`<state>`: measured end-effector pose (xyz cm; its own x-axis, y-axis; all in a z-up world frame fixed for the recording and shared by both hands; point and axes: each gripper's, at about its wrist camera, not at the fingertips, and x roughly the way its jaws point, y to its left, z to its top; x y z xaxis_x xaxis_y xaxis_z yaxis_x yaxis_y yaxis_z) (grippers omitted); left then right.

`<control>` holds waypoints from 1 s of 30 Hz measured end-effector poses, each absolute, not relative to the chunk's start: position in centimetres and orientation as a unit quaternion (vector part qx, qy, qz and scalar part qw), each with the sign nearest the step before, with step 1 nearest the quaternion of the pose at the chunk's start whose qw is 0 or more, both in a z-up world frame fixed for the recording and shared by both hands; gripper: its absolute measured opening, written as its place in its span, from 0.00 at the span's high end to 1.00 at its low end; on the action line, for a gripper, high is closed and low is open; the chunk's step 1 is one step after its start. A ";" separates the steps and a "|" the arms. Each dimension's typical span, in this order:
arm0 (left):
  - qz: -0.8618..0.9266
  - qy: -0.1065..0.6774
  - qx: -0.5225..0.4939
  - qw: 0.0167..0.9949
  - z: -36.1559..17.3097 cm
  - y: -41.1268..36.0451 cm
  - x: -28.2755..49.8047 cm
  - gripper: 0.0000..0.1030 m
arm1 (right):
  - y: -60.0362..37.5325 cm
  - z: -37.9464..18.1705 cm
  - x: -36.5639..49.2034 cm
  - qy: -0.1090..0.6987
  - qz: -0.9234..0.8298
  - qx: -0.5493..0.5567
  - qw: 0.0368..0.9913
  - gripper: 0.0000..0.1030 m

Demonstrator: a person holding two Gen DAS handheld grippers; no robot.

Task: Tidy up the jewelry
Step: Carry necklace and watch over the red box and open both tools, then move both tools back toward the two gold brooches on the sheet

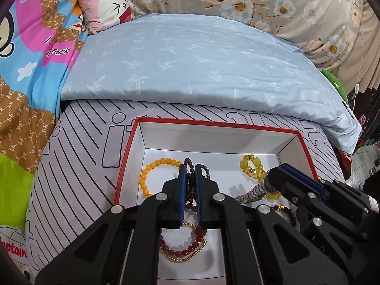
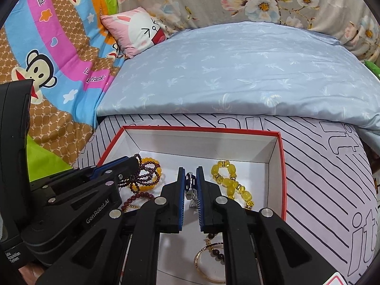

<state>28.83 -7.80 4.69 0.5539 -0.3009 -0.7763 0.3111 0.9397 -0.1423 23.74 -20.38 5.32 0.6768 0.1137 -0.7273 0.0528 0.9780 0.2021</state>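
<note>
Left wrist view: my left tool (image 1: 190, 168) pinches a dark bead strand (image 1: 192, 190) inside the red-rimmed box (image 1: 213, 124) on the bed. Right wrist view: my right tool (image 2: 190, 172) pinches a metal watch (image 2: 190, 182) in the same box, beside yellow beads (image 2: 229, 180).

- "GenRobot.AI" stands in white letters on the black body of the left gripper (image 2: 136, 160), seen from the right wrist.
- "Paul frank" is printed on the pink bands of the cartoon monkey quilt (image 2: 59, 54).
- "Captain" runs in red on the same quilt's lower left corner.
- Large outlined "it" letters repeat across the striped grey sheet (image 2: 332, 166).
</note>
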 end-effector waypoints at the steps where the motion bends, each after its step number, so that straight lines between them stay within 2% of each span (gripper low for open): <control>1: -0.175 0.441 0.005 0.880 4.7 -7.8 28.9 0.92 | -20.3 5.3 23.7 0.401 0.013 0.099 0.911 0.91; 4: -0.165 0.442 -0.001 0.882 4.7 -7.5 28.9 0.86 | -20.3 5.5 23.4 0.392 0.002 0.095 0.915 0.85; 6: -0.158 0.439 -0.002 0.884 4.9 -7.1 28.7 0.64 | -20.4 5.9 23.1 0.389 -0.001 0.098 0.916 0.81; 8: -0.146 0.429 0.001 0.891 5.3 -6.6 28.1 0.58 | -20.4 6.4 22.4 0.382 -0.005 0.093 0.920 0.76; 10: -0.145 0.425 0.001 0.893 5.7 -6.1 27.5 0.57 | -20.3 7.1 21.5 0.373 -0.007 0.085 0.924 0.69; 15: -0.137 0.422 -0.007 0.896 6.4 -4.7 25.3 0.52 | -19.8 8.1 18.8 0.365 -0.005 0.074 0.928 0.68; 18: -0.135 0.419 -0.009 0.898 6.8 -3.9 23.7 0.47 | -19.3 8.2 16.6 0.362 -0.009 0.063 0.930 0.63; 22: -0.138 0.416 -0.004 0.899 7.2 -3.3 21.3 0.47 | -18.8 8.0 14.4 0.367 -0.003 0.067 0.928 0.62; 25: -0.137 0.417 -0.001 0.899 7.0 -2.9 19.3 0.39 | -18.3 7.6 12.6 0.373 -0.003 0.063 0.926 0.62; 30: -0.137 0.427 0.005 0.894 6.3 -2.1 16.3 0.39 | -17.8 6.6 10.0 0.386 -0.003 0.061 0.920 0.62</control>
<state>16.28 -2.15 6.26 0.5976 -0.2414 -0.7646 0.2492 0.9623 -0.1091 10.02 -17.76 6.56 0.7017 0.0416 -0.7112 0.0526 0.9925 0.1100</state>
